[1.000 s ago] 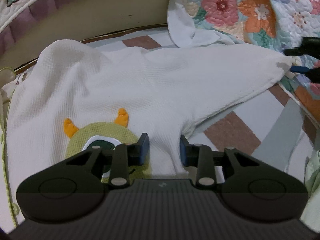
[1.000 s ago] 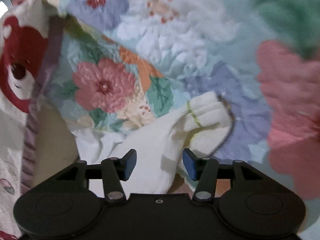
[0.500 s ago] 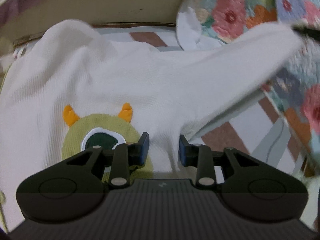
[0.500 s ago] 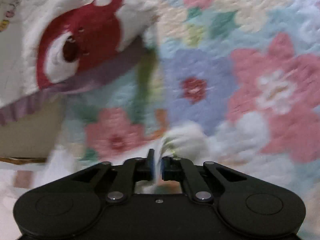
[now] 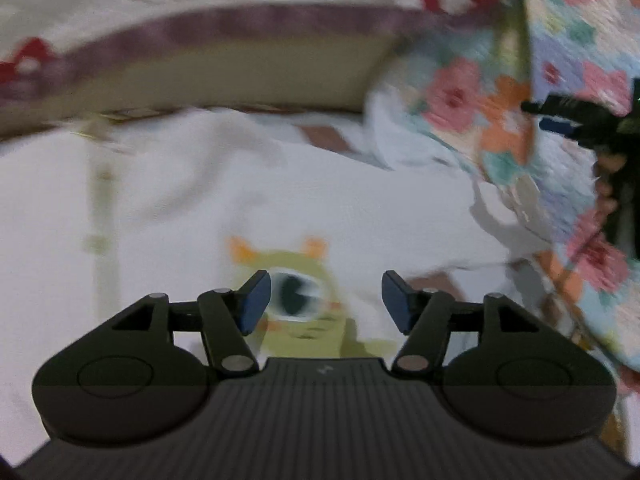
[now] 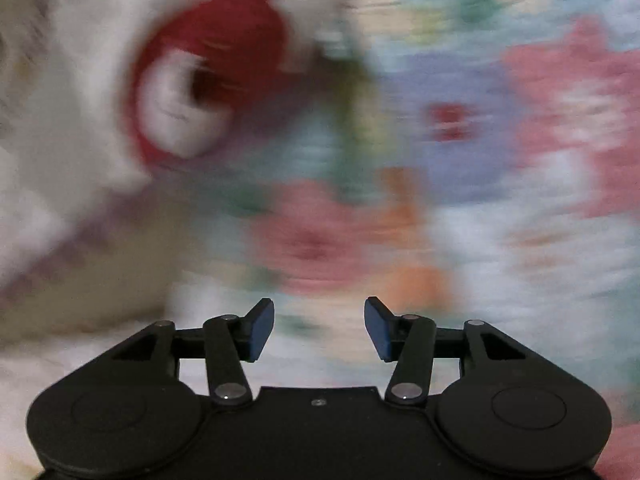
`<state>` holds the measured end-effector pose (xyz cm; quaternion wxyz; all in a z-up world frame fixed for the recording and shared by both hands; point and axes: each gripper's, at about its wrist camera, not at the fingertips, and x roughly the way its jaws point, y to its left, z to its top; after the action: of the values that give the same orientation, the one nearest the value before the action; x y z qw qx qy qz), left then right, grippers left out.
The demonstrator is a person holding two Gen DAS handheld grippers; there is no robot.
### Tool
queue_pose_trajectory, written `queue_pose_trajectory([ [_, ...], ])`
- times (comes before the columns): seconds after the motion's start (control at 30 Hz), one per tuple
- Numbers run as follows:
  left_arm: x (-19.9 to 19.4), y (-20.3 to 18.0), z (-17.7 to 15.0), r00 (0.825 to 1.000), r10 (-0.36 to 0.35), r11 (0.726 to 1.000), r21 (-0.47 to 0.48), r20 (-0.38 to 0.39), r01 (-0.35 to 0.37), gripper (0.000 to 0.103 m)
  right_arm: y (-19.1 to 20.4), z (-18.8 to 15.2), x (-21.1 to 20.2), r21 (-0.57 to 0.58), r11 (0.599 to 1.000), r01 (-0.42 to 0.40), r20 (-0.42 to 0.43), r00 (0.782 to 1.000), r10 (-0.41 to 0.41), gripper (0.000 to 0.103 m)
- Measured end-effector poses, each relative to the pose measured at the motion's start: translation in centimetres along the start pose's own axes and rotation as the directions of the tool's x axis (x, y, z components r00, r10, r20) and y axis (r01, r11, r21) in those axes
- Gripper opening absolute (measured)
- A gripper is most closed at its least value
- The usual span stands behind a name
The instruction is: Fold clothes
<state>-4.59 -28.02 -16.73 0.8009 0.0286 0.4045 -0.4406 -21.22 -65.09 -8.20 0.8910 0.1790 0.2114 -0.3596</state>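
A white garment point(image 5: 280, 200) is seen spread flat across the near and middle part of the left wrist view, its fabric pale and softly creased, though the whole picture is smeared by motion. On its front a yellow-green monster figure point(image 5: 298, 300) is shown, with one large dark eye ringed in white and two small orange horns at the top; the figure lies just beyond the left claw point(image 5: 326, 302). A thin pale green line of trim point(image 5: 100, 216) is seen running down the garment at the left. The garment lies on a bedsheet with brown and white blocks point(image 5: 324, 136), of which only small patches are visible at the far edge and at the right. The left claw is held spread wide above the garment, its blue pads apart and nothing between them. To the right a floral quilt point(image 5: 560, 60) in pink, orange, blue and green is heaped, and over it the right claw point(image 5: 548, 116) is seen from the side. In the right wrist view the right claw point(image 6: 319, 328) is likewise spread, with nothing gripped, and is pointed at the blurred floral quilt point(image 6: 480, 160). At the far left of that view a white cloth bearing a red bear figure point(image 6: 208, 80) is seen, edged in purple.
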Motion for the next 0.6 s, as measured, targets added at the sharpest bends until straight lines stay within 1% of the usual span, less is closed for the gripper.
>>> queue_pose_trajectory([
  [0.03, -0.7, 1.3, 0.2, 0.999, 0.039, 0.999, -0.018, 0.008, -0.039, 0.061, 1.6, 0.6, 0.3, 0.041, 0.996, -0.084, -0.012, 0.996, 0.085, 0.056],
  [0.07, -1.5, 2.6, 0.5, 0.997, 0.078, 0.996, -0.036, 0.015, -0.077, 0.061, 3.7, 1.1, 0.6, 0.068, 0.986, -0.153, -0.048, 0.987, 0.156, 0.056],
  [0.1, -2.2, 3.9, 0.8, 0.994, 0.109, 0.992, -0.073, 0.023, -0.107, 0.061, 5.8, 1.5, 0.9, 0.097, 0.971, -0.219, -0.082, 0.970, 0.227, 0.057],
  [0.13, -2.9, 5.2, 1.2, 0.990, 0.137, 0.984, -0.121, 0.032, -0.133, 0.061, 7.9, 2.0, 1.3, 0.128, 0.951, -0.283, -0.114, 0.948, 0.297, 0.057],
  [0.17, -3.3, 6.4, 1.7, 0.987, 0.158, 0.975, -0.163, 0.037, -0.150, 0.061, 10.0, 2.4, 1.6, 0.162, 0.925, -0.344, -0.143, 0.919, 0.366, 0.057],
  [0.2, -3.6, 7.4, 2.3, 0.983, 0.180, 0.967, -0.190, 0.047, -0.168, 0.061, 12.1, 2.8, 1.9, 0.195, 0.896, -0.400, -0.176, 0.884, 0.433, 0.058],
  [0.23, -4.0, 8.3, 3.0, 0.977, 0.204, 0.959, -0.210, 0.059, -0.188, 0.061, 14.5, 3.0, 2.3, 0.226, 0.866, -0.447, -0.235, 0.837, 0.494, 0.061],
  [0.27, -4.2, 8.9, 3.6, 0.971, 0.230, 0.955, -0.210, 0.068, -0.211, 0.061, 17.1, 3.1, 2.7, 0.252, 0.836, -0.487, -0.308, 0.779, 0.546, 0.065],
  [0.3, -4.2, 9.3, 4.2, 0.964, 0.256, 0.951, -0.199, 0.075, -0.237, 0.061, 19.5, 2.8, 2.8, 0.264, 0.816, -0.514, -0.381, 0.722, 0.578, 0.067],
  [0.33, -4.2, 9.6, 4.8, 0.956, 0.282, 0.947, -0.187, 0.083, -0.263, 0.061, 22.0, 2.5, 3.2, 0.259, 0.802, -0.539, -0.450, 0.667, 0.594, 0.067],
  [0.37, -3.9, 9.9, 5.1, 0.953, 0.290, 0.946, -0.178, 0.084, -0.272, 0.061, 24.3, 2.1, 3.7, 0.238, 0.797, -0.555, -0.503, 0.631, 0.590, 0.067],
  [0.4, -3.6, 10.2, 5.3, 0.954, 0.288, 0.947, -0.171, 0.082, -0.272, 0.061, 26.0, 1.7, 4.1, 0.220, 0.803, -0.553, -0.528, 0.625, 0.575, 0.067],
  [0.43, -3.2, 10.5, 5.5, 0.955, 0.287, 0.949, -0.163, 0.080, -0.272, 0.061, 27.1, 1.3, 4.6, 0.216, 0.824, -0.523, -0.532, 0.645, 0.549, 0.067],
  [0.47, -2.9, 10.8, 5.7, 0.955, 0.286, 0.950, -0.155, 0.078, -0.271, 0.061, 27.7, 0.9, 5.1, 0.223, 0.846, -0.485, -0.520, 0.675, 0.524, 0.065],
  [0.5, -2.5, 11.1, 5.9, 0.956, 0.284, 0.951, -0.147, 0.076, -0.271, 0.061, 27.7, 0.7, 5.4, 0.226, 0.862, -0.453, -0.498, 0.707, 0.502, 0.035],
  [0.53, -2.1, 11.4, 6.1, 0.956, 0.283, 0.952, -0.140, 0.074, -0.271, 0.060, 27.4, 0.4, 5.5, 0.218, 0.885, -0.411, -0.473, 0.749, 0.464, 0.003],
  [0.57, -1.8, 11.7, 6.3, 0.957, 0.282, 0.954, -0.132, 0.072, -0.271, 0.058, 27.1, 0.1, 5.6, 0.211, 0.906, -0.367, -0.446, 0.789, 0.423, 0.008],
  [0.6, -1.4, 12.0, 6.4, 0.957, 0.280, 0.955, -0.124, 0.070, -0.271, 0.058, 26.8, -0.3, 5.7, 0.210, 0.919, -0.335, -0.423, 0.816, 0.394, 0.007],
])
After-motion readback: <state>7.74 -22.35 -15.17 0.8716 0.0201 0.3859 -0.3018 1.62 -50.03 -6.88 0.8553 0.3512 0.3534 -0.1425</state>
